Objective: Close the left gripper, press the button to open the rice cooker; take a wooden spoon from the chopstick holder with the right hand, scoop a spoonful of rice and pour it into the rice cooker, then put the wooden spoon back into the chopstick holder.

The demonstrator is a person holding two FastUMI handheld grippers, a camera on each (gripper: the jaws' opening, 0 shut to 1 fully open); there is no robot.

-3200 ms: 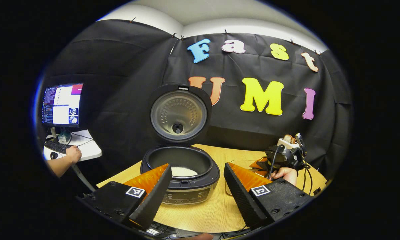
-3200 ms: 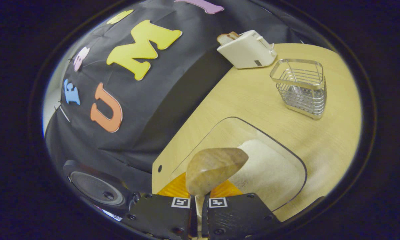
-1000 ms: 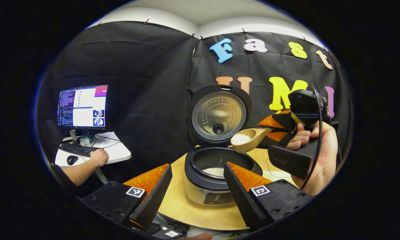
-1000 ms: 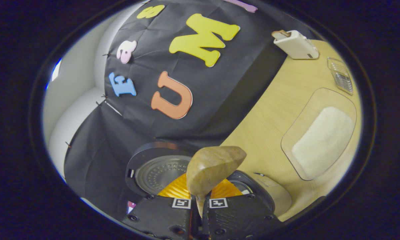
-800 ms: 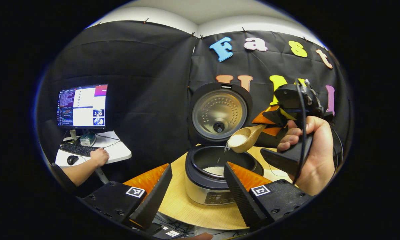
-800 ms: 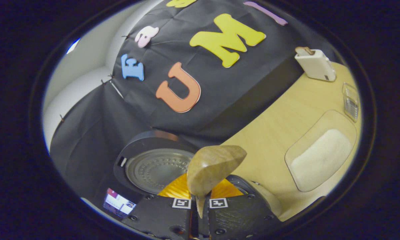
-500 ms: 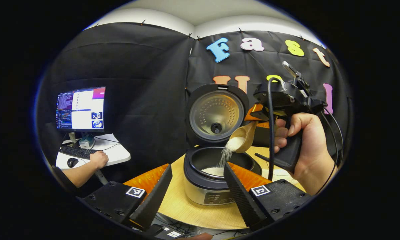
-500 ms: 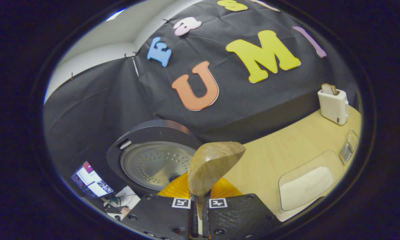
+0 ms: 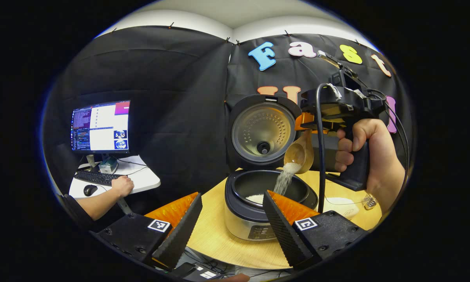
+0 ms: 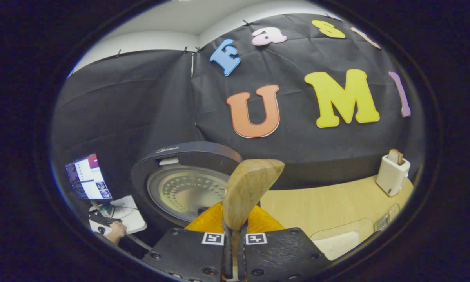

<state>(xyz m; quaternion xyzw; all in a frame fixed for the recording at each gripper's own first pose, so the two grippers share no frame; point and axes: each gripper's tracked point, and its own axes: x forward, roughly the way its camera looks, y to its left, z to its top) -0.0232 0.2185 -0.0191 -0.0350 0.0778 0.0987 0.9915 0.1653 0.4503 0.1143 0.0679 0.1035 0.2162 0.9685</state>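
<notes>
Over the open rice cooker (image 9: pixel 266 196), right tongs (image 9: pixel 303 123) clamped wooden spoon (image 9: pixel 297 154), rice pouring; spoon return left. Left tongs (image 9: pixel 231 219) apart.

So the left gripper (image 9: pixel 231 195) is basically two chunky black blocks at 7 and 5 o'clock in the left gripper view. Each has a little white square marker (image 9: pixel 159 225) on top and small sunken screws (image 9: pixel 140 249) along the edges. The pads (image 9: pixel 276 223) are ribbed like a saw edge. The right gripper (image 9: pixel 303 125), up at 2 o'clock, has a boxy black body with a pistol-style handle (image 9: pixel 356 168) and a thick black cable (image 9: pixel 319 156) dangling down from it. Thinner wires loop round the back, past a bare hand (image 9: pixel 372 152).
</notes>
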